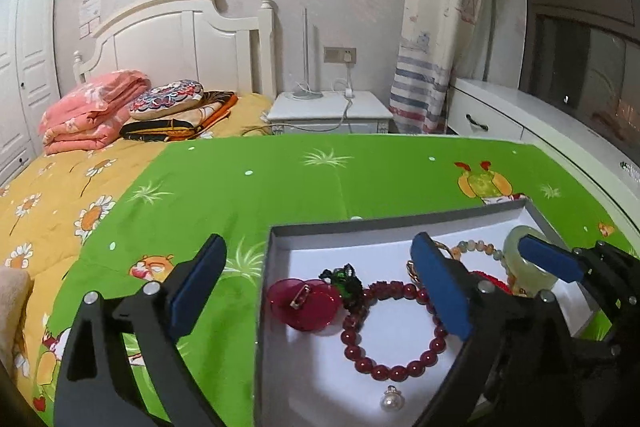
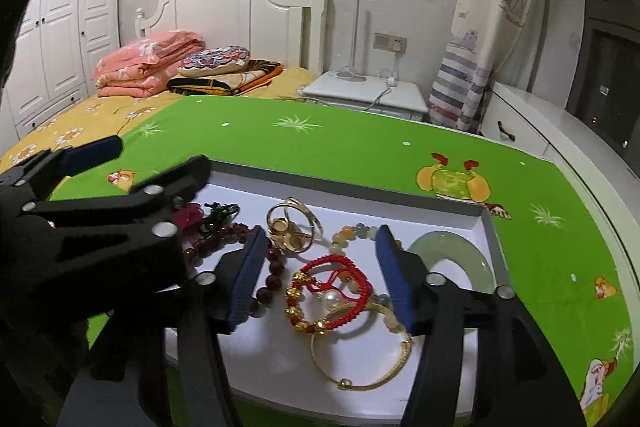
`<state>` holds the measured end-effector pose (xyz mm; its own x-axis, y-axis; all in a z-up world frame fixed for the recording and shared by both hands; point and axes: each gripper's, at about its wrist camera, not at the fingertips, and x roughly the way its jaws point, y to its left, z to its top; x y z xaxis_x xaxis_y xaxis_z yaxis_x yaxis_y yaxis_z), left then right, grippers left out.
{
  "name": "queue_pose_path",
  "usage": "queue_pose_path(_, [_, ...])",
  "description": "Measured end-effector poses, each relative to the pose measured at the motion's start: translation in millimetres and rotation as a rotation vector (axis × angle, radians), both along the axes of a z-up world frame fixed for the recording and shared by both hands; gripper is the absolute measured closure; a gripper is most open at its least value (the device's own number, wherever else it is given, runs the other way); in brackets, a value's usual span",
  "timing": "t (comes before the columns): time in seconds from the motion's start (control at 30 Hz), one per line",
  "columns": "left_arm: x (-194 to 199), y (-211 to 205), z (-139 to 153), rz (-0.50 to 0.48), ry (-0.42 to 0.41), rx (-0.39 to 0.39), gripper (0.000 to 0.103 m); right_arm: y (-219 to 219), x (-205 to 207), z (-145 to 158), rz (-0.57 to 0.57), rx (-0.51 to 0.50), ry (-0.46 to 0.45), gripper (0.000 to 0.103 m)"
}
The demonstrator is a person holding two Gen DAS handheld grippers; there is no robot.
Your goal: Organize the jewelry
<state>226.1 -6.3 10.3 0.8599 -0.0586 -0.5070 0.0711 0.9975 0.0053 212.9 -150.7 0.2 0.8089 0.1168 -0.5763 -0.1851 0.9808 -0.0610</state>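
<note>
A bedroom: a white bed headboard (image 1: 176,35) against the wall, folded pink bedding (image 1: 92,111), a white nightstand (image 1: 328,111) and a patterned curtain (image 1: 444,27) by the window. In front lies a green cartoon-print cloth (image 2: 360,147) spread over the counter, and on it a shallow grey-rimmed white box (image 2: 352,193) holding the jewelry.

The left gripper (image 1: 320,291) is spread wide: one blue-padded finger stands over the green cloth outside the box's left wall, the other reaches over the box's inside. Between them in the left wrist view lie a translucent red brooch (image 1: 304,303) and, just beside it, a dark red bead bracelet (image 1: 394,339); a single pearl pendant (image 1: 391,401) sits near the box's front edge.

The right gripper (image 2: 326,279) is also spread, holding nothing, its fingers poised over the right half of the box. Between them lies a red braided cord bracelet (image 2: 332,291) with gold beads and a pearl, overlapping a gold bangle (image 2: 360,359) nearer the camera. Beyond the fingertips are gold rings (image 2: 292,227) and a pale bead bracelet (image 2: 352,233). A pale green jade bangle (image 2: 452,255) lies just outside the right finger, against the box's right wall.
</note>
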Motion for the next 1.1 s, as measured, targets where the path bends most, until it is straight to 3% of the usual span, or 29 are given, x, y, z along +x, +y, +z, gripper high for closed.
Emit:
queue_pose_path(0.07, [-7, 2, 4, 0.011, -0.025, 0.005, 0.005, -1, -6, 2, -0.009, -0.007, -0.015, 0.033])
queue_pose_path(0.2, [-31, 2, 15, 0.018, -0.097, 0.029, 0.005, -5, -26, 7, -0.041, -0.039, -0.058, 0.019])
queue_pose_path(0.37, [-68, 3, 23, 0.026, -0.135, 0.008, 0.005, -13, -55, 9, -0.057, -0.062, -0.096, 0.019])
queue_pose_path(0.67, [-116, 2, 19, 0.011, -0.147, -0.026, 0.005, -38, -93, 5, -0.072, -0.004, -0.111, 0.019])
queue_pose_path(1.1, [-150, -5, -15, 0.016, -0.076, -0.004, 0.005, -51, -139, 11, -0.057, 0.050, -0.197, 0.019])
